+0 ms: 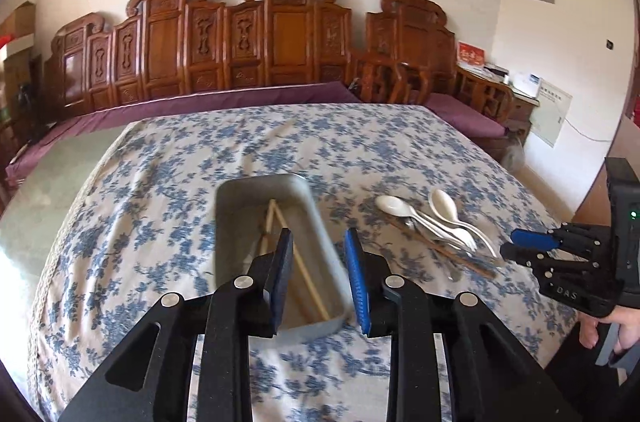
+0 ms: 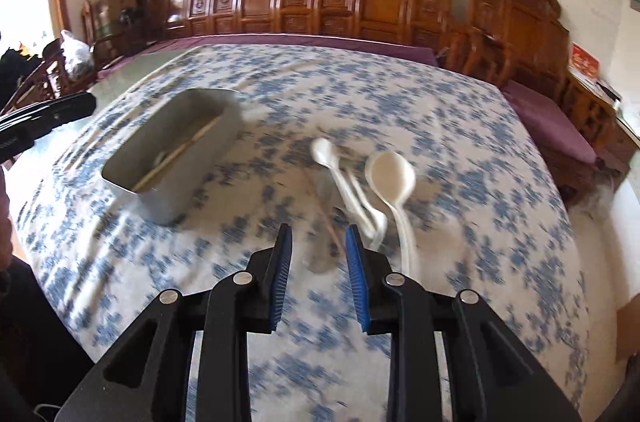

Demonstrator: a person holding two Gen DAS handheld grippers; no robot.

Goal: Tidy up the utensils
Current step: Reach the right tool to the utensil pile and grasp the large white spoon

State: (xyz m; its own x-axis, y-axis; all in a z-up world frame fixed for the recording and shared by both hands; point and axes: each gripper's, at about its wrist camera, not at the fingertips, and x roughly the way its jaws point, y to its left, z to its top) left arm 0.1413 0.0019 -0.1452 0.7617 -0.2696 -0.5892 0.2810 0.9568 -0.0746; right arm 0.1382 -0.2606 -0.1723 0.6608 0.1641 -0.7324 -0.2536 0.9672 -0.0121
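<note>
Through the left wrist view I see my left tool (image 1: 318, 250) hanging over the grey tray (image 1: 236, 206), its pads spread a little with nothing pinched between them; two pale chopsticks (image 1: 308, 278) lie inside the tray, crossing near its far end. The tray sits on a bench covered by a blue floral cloth (image 1: 160, 182). To the right of the tray, well apart from it, white spoons (image 1: 404, 212) lie heaped over dark chopsticks (image 1: 460, 256) and some metal pieces I cannot make out. My right tool (image 1: 508, 246) comes in from the right edge, near the handles of that heap, with a hand (image 1: 608, 330) below it. Carved wooden seats (image 1: 240, 38) with purple cushions line the wall behind. Through the right wrist view, which is blurred, my right tool (image 2: 318, 246) has its pads parted and empty above the cloth, just short of the spoon handles. A large white spoon (image 2: 390, 178) and a smaller one (image 2: 322, 150) lie ahead, a thin stick (image 2: 320, 206) beside them. The tray stands off to the left, chopsticks inside, and the left tool (image 2: 60, 110) pokes in at the left edge.
</note>
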